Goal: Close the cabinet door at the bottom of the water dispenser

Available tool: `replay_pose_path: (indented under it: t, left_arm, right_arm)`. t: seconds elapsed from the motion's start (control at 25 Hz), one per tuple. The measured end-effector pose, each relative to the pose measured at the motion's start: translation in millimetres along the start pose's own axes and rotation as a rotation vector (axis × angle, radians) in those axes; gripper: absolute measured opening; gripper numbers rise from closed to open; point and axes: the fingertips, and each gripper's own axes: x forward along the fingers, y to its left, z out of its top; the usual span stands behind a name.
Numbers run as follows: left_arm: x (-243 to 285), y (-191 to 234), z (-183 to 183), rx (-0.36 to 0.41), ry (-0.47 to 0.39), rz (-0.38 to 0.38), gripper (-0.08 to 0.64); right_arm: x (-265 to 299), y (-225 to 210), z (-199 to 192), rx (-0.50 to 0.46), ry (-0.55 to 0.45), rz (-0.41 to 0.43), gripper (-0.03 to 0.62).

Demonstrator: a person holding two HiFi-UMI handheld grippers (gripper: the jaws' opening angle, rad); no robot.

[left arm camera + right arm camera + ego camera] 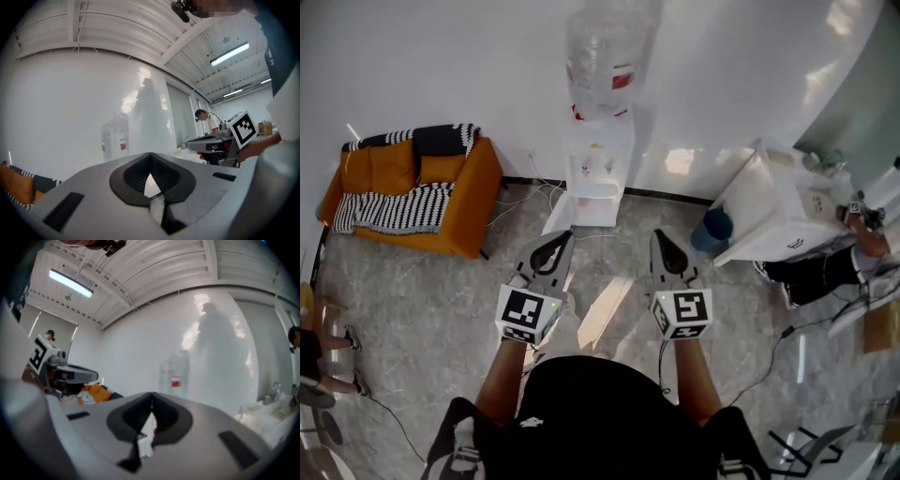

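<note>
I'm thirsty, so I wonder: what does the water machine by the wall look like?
The water dispenser is a white, plastic-looking tower standing upright on the speckled floor against the white wall, right of the orange sofa. A big clear bottle with a red label sits neck-down on top. Its bottom cabinet door looks swung open to the left.
</note>
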Motion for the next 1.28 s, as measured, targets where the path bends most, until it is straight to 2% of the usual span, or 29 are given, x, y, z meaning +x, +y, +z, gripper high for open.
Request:
replay_pose_path:
  t: [0.08,0.24,0.64,1.28]
  left_arm:
    - [15,11,2,-0.021,-0.002,-0.002,0.009]
    - [47,38,-2,0.001,0.003,-0.014,0.009]
    - [113,99,2,0.002,0.007,-0.041,0.009]
    - [177,222,-2,-0.015,-0.002,-0.054,0.009]
  right_arm:
    - [18,-6,1,0.001,0.004,-0.002,0.034]
    - [57,-18,2,0.003,0.006,-0.005,0.034]
    - [143,-34,11,0.012,0.024,-0.021,0.034]
    - [262,-34,26,-0.004,0.050,-0.082,0.034]
